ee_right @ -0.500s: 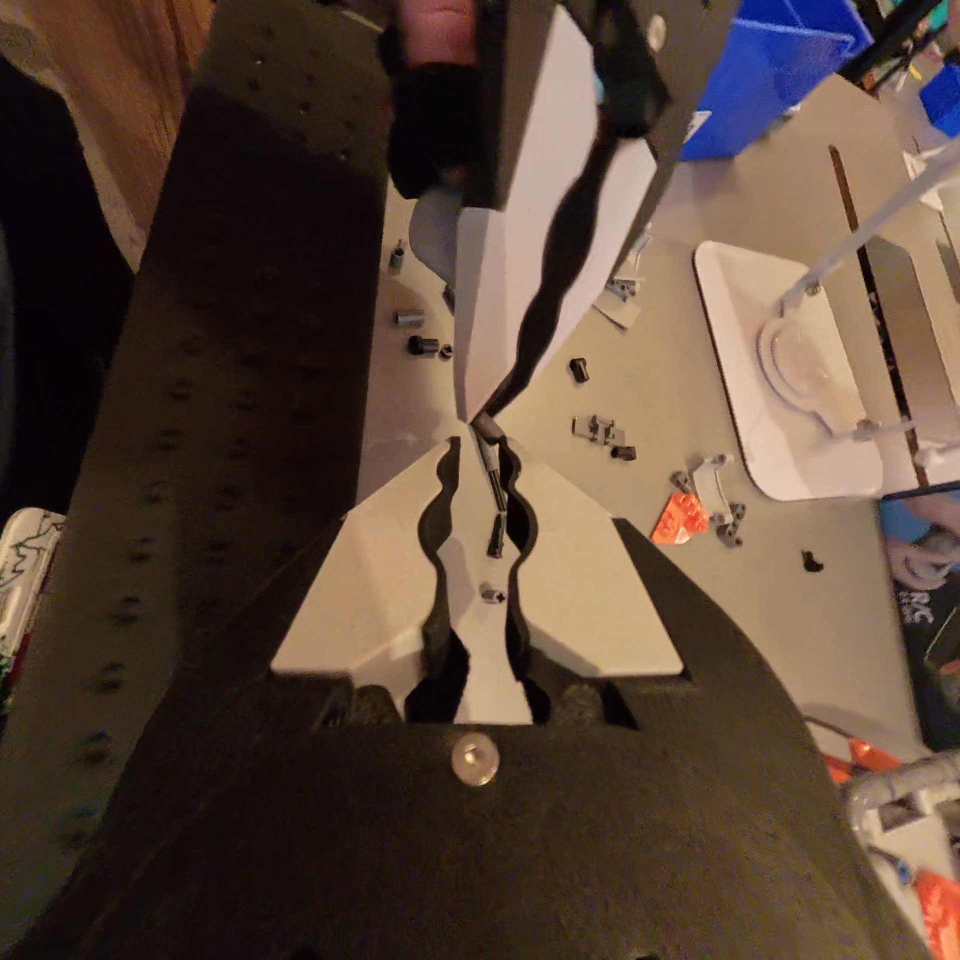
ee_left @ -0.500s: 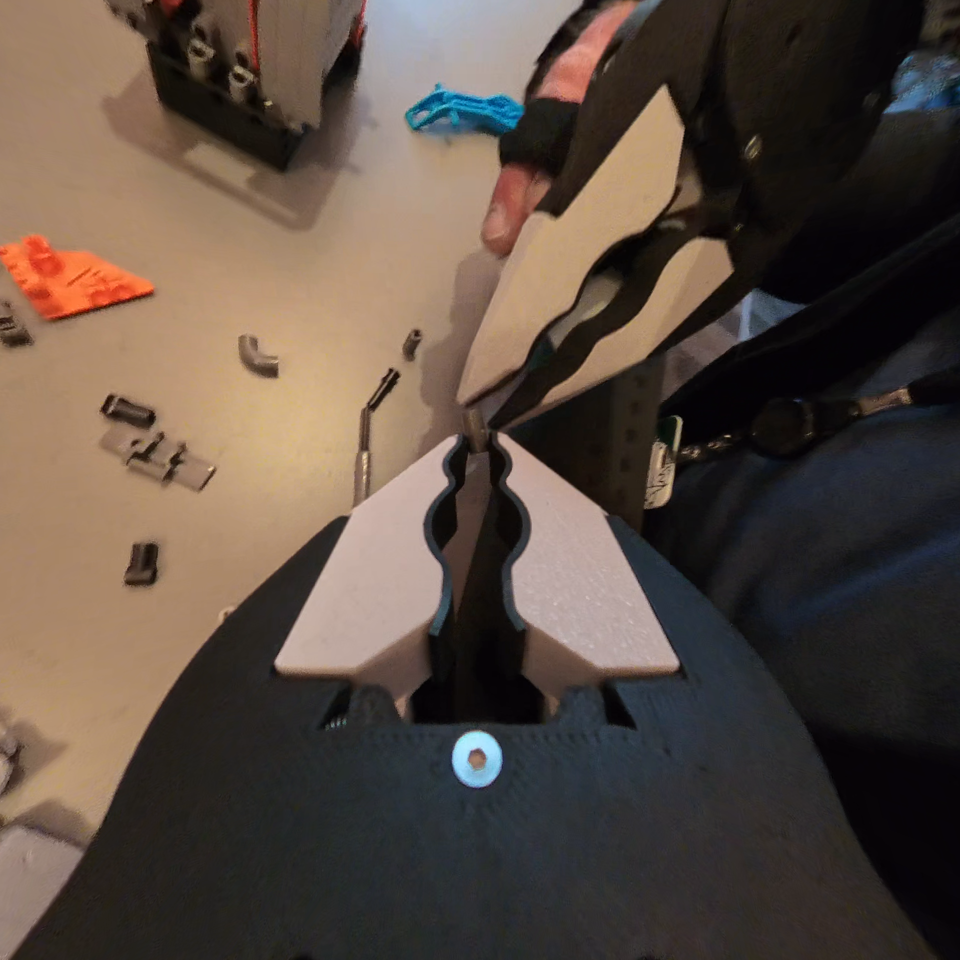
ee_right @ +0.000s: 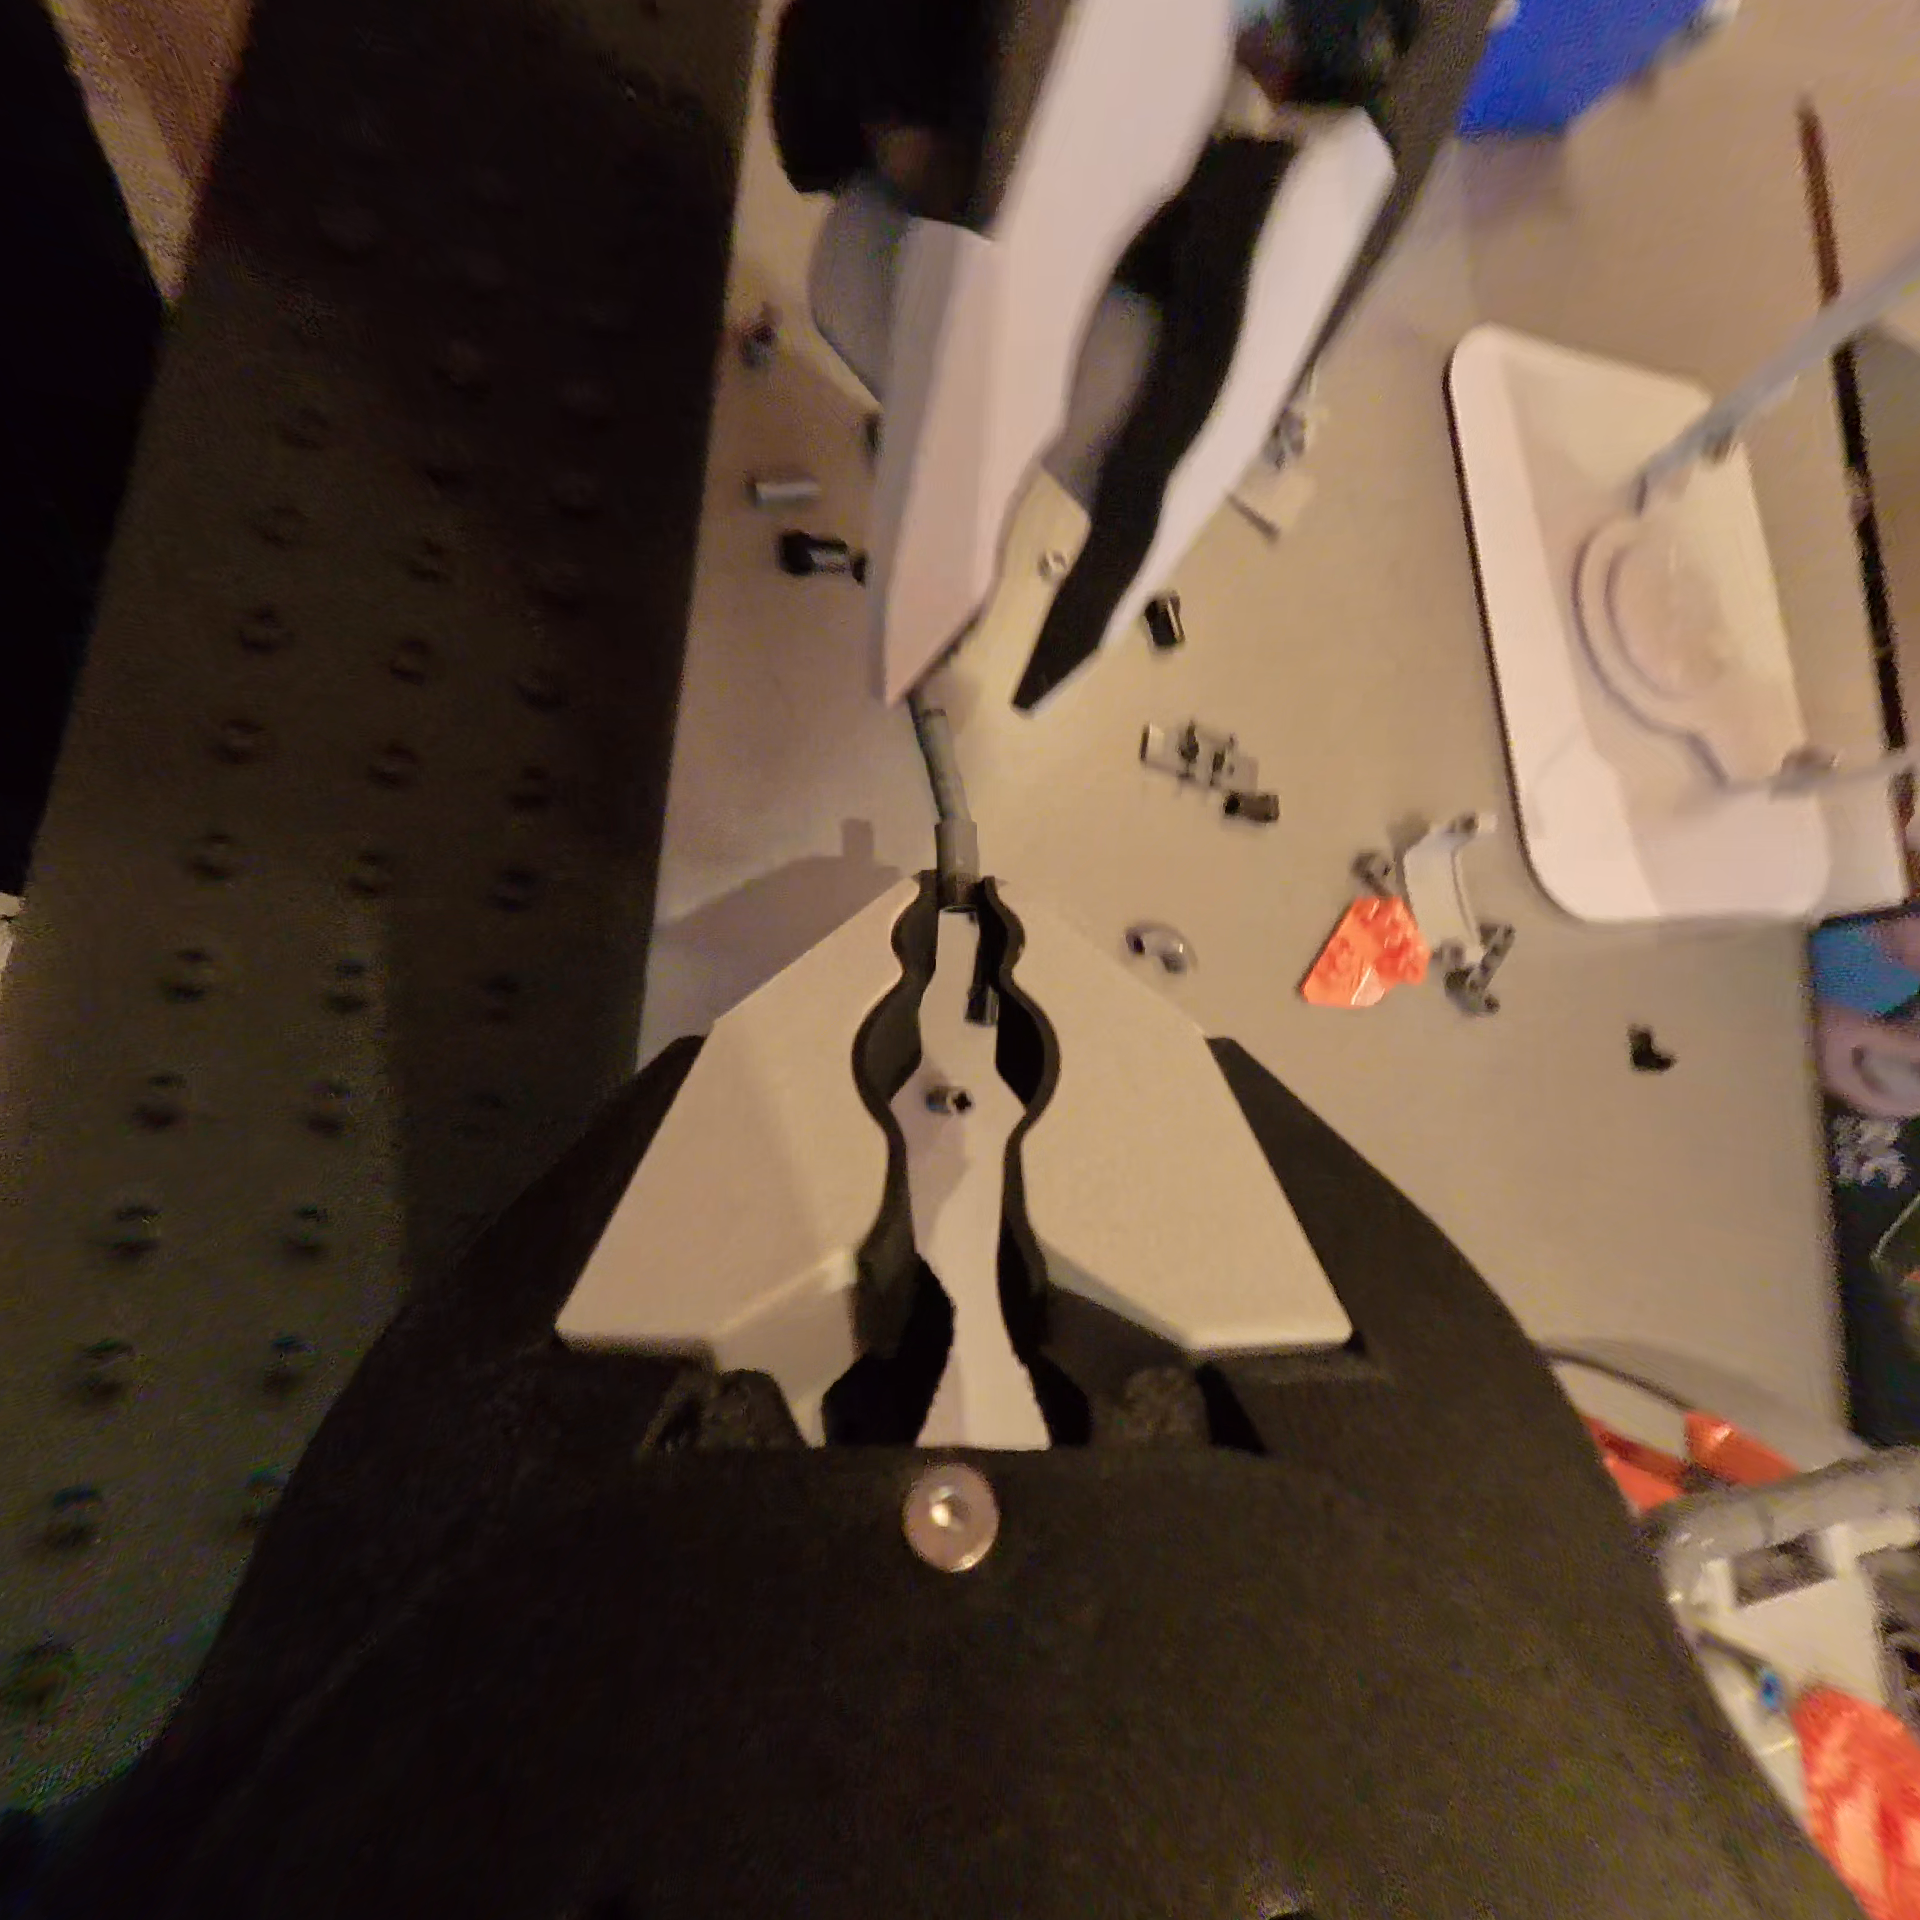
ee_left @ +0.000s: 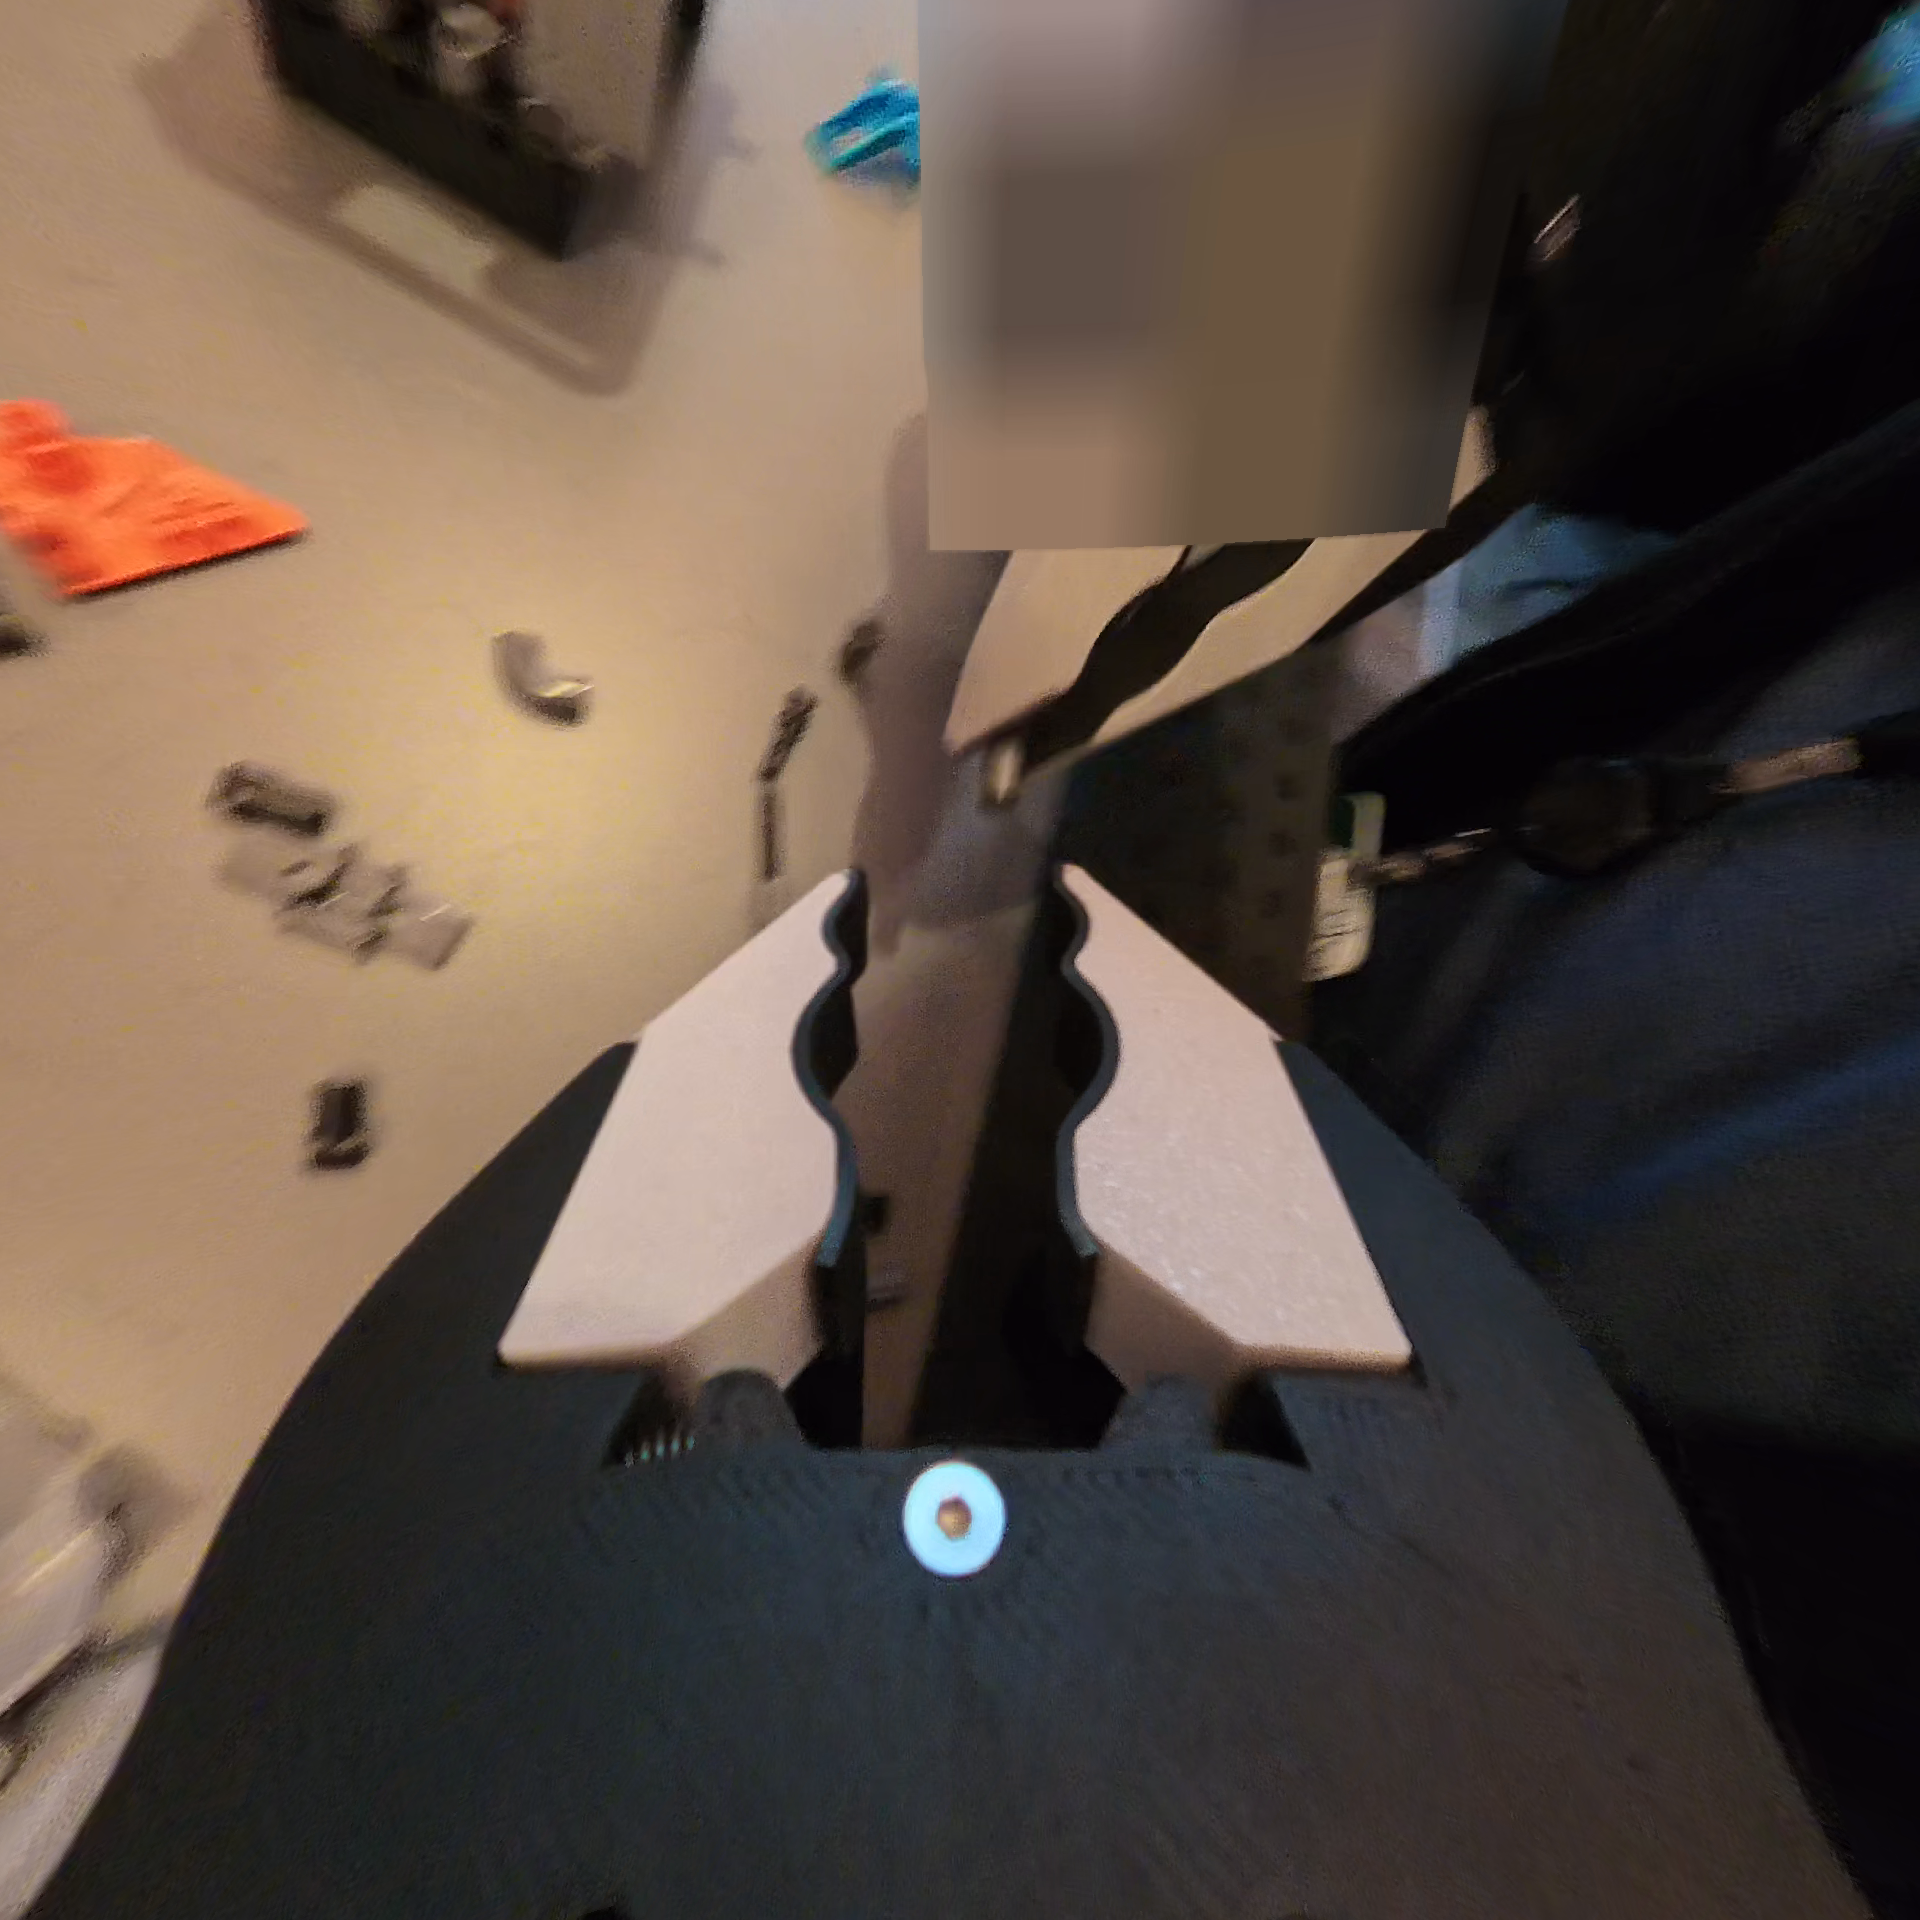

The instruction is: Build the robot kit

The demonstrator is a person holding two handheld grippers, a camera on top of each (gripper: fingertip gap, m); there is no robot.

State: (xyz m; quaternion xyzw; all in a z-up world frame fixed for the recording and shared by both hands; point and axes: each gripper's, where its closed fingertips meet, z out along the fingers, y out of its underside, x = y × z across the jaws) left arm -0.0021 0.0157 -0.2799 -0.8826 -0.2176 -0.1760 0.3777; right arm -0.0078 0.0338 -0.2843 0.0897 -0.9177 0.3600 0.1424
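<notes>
My left gripper (ee_left: pixel 956 891) is open and empty, over the table's near edge. My right gripper (ee_right: pixel 956 896) is shut on a small grey cylindrical piece (ee_right: pixel 957 854) at its very tips. In the left wrist view the right gripper (ee_left: pixel 995 753) comes in from above with that piece (ee_left: pixel 1001 777) at its tip, a short way beyond my left fingertips. In the right wrist view the left gripper (ee_right: pixel 971 691) hangs open just beyond the piece, apart from it. A thin grey rod with a black end (ee_right: pixel 938 769) lies on the table behind the piece.
Small grey and black parts (ee_left: pixel 332 894) and an orange plate (ee_left: pixel 125 499) lie on the beige table, with a dark block (ee_left: pixel 468 104) at the back. A white tray (ee_right: pixel 1538 623) stands right, a dark studded plate (ee_right: pixel 416 623) left. A person's dark clothing (ee_left: pixel 1610 1143) is close by. The tips of both grippers are at nearly the same place. The left tips stand about 9 centimeters off the dark studded plate (ee_right: pixel 416 623).
My left gripper has opened and drawn back from the small grey piece. The right gripper still holds the piece. Both views are blurred by motion.
</notes>
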